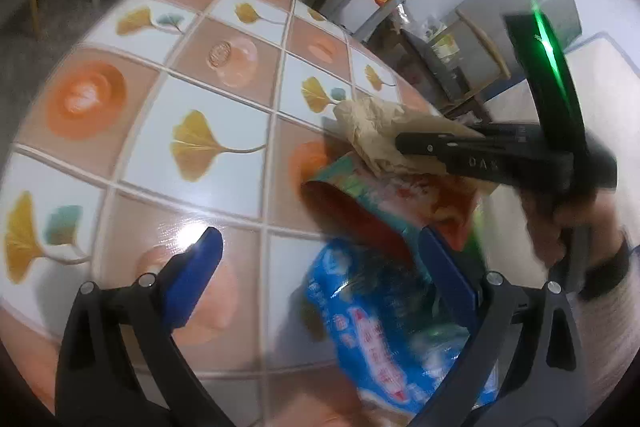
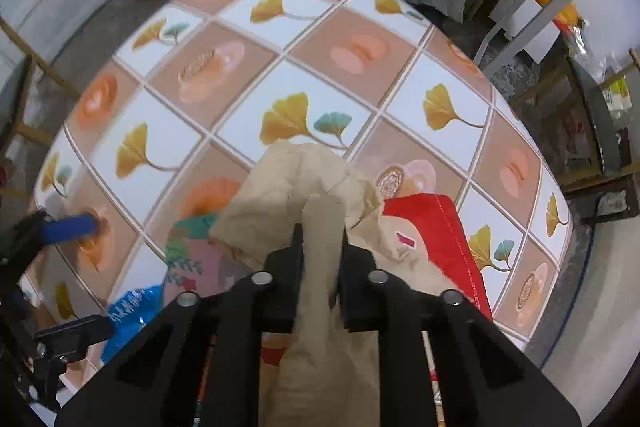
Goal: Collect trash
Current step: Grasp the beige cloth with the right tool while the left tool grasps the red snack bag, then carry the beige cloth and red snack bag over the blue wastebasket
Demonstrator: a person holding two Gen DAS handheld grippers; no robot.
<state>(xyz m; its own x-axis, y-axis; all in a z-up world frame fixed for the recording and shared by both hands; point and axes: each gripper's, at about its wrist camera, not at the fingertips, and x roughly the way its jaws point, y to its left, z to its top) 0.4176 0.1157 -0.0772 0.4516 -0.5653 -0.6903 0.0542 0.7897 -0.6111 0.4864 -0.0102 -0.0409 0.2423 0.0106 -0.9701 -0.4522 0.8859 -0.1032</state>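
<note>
Two grippers work one heap of trash on the tiled table (image 2: 296, 79). Right gripper (image 2: 320, 227) clamps its jaws on the crumpled brown paper (image 2: 296, 179), soft and creased. I'd lift it straight up, clear of the glossy red packet (image 2: 436, 227). Left gripper (image 1: 320, 247) hangs with jaws apart, one blue finger beside the slick blue wrapper (image 1: 372, 323).

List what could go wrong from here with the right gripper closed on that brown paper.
1. The right gripper is shut on only a fold of the crumpled brown paper; lifting could tear it or let it slip out.
2. The paper lies over the red wrapper and the pink printed packet; lifting may drag them across the tablecloth.
3. The open left gripper straddles the blue packet close by; the two grippers could collide.
</note>
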